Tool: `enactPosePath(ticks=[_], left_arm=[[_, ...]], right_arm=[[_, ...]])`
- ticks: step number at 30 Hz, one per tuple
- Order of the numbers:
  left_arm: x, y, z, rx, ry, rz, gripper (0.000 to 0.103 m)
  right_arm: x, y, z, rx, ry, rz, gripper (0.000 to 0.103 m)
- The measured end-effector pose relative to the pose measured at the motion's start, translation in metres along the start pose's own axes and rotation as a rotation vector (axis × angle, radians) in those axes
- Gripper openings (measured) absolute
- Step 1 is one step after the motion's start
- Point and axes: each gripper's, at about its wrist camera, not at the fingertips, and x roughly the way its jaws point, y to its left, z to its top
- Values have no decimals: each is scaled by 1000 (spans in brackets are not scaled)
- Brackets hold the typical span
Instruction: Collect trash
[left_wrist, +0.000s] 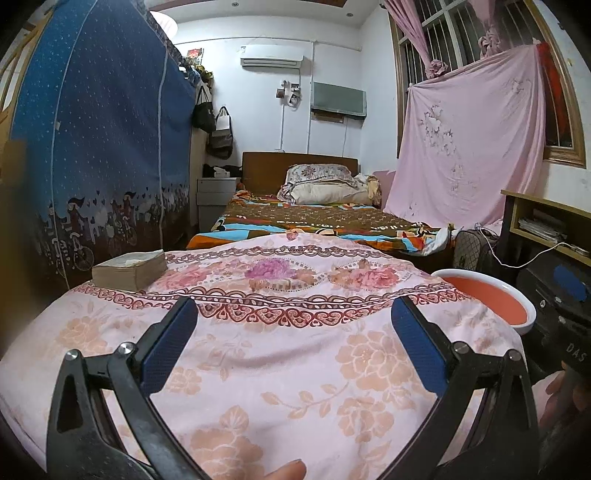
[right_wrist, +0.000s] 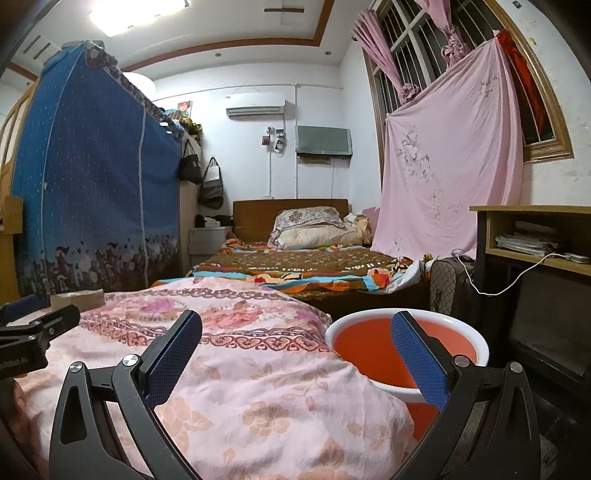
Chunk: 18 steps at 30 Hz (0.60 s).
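Observation:
My left gripper (left_wrist: 295, 343) is open, its blue-padded fingers (left_wrist: 173, 343) spread wide above a surface draped in a pink floral cloth (left_wrist: 280, 369), with nothing between them. My right gripper (right_wrist: 297, 350) is also open and empty, over the cloth's right edge. Its right finger stands in front of a white-rimmed red basin (right_wrist: 362, 354), which also shows beside the cloth in the left wrist view (left_wrist: 491, 299). A brown wrapped pack (left_wrist: 129, 271) with white paper on top lies at the cloth's far left corner (right_wrist: 79, 297). I see no loose trash on the cloth.
Behind the cloth is a bed (left_wrist: 325, 221) with pillows. A blue fabric wardrobe (left_wrist: 103, 147) stands on the left, a wooden desk (right_wrist: 535, 236) with a white cable on the right, and a suitcase (right_wrist: 448, 291) beside it. A fingertip (left_wrist: 288, 470) shows at the bottom edge.

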Motion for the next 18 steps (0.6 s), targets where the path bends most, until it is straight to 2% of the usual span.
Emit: enactPosePath(ticks=[18], left_arm=[[-2,-3,-1,3,-3,3,91]], right_arm=[[0,0,-2,6,6,1,103]])
